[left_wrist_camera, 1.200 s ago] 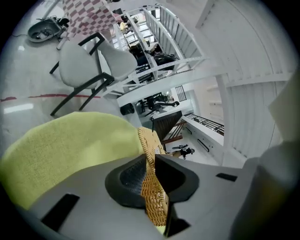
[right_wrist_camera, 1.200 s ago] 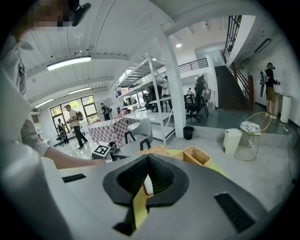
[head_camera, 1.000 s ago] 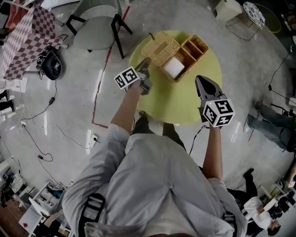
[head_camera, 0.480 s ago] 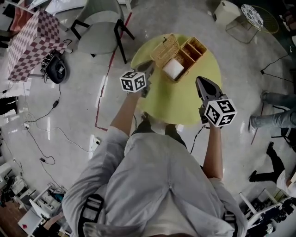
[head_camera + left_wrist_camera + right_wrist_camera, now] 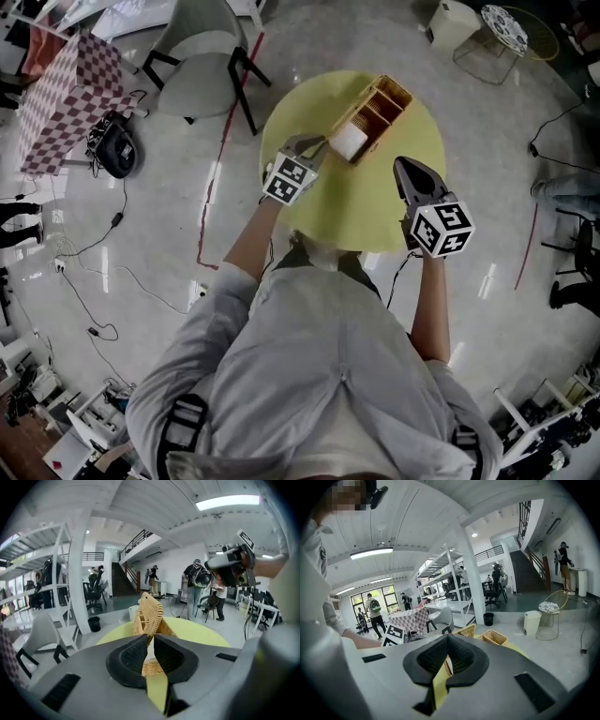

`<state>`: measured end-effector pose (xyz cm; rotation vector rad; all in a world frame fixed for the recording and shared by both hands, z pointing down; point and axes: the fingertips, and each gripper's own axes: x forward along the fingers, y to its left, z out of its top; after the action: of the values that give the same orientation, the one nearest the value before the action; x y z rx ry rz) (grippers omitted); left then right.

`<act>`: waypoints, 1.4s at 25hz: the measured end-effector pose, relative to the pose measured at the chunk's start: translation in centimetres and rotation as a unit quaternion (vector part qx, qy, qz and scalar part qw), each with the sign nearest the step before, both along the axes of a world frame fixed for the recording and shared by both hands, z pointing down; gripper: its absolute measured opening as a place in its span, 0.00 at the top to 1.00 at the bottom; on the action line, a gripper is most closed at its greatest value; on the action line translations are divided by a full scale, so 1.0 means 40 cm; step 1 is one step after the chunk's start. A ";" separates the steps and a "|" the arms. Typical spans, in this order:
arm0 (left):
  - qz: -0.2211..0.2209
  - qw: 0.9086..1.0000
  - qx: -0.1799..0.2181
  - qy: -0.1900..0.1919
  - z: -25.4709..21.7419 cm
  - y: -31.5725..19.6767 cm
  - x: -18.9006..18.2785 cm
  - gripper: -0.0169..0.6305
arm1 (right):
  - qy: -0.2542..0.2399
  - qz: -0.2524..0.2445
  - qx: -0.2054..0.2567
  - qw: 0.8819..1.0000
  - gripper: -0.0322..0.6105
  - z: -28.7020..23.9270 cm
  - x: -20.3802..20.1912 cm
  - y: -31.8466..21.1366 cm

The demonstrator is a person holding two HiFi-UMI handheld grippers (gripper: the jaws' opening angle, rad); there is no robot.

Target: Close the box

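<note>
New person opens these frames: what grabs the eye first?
The round yellow-green table stands out against the grey floor, with a wicker box on its far side. The left hand-held gripper pinches the box's wicker lid, which stands up on edge. The right hand-held gripper hovers shut and empty over the table, apart from the box.

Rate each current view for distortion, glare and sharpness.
Head view: sharp, with a wide-angle bend toward the edges and lamp glare streaking the glossy floor. Left gripper view: strong fisheye with black corners, the ceiling lamp blown out, the wicker lid fairly crisp. Right gripper view: the same fisheye, a bright strip light, and a mosaic patch laid over the upper left.
</note>
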<state>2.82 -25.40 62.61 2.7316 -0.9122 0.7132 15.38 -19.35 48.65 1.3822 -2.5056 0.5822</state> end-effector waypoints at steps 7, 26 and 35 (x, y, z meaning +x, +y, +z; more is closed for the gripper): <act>0.062 0.993 0.026 -0.100 0.066 0.058 0.063 0.85 | -0.022 0.020 -0.023 0.999 0.92 0.015 0.034 0.011; 0.123 0.974 -0.016 -0.188 0.166 0.084 0.106 0.91 | -0.029 0.032 -0.014 0.999 0.92 0.037 0.084 0.020; 0.010 1.000 -0.028 -0.003 -0.063 -0.010 0.075 0.92 | 0.066 0.035 0.051 0.996 0.92 -0.058 0.107 -0.025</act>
<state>5.80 -25.78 60.10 2.6955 -0.8531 0.7391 19.66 -20.35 46.35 1.4979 -2.4216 0.3665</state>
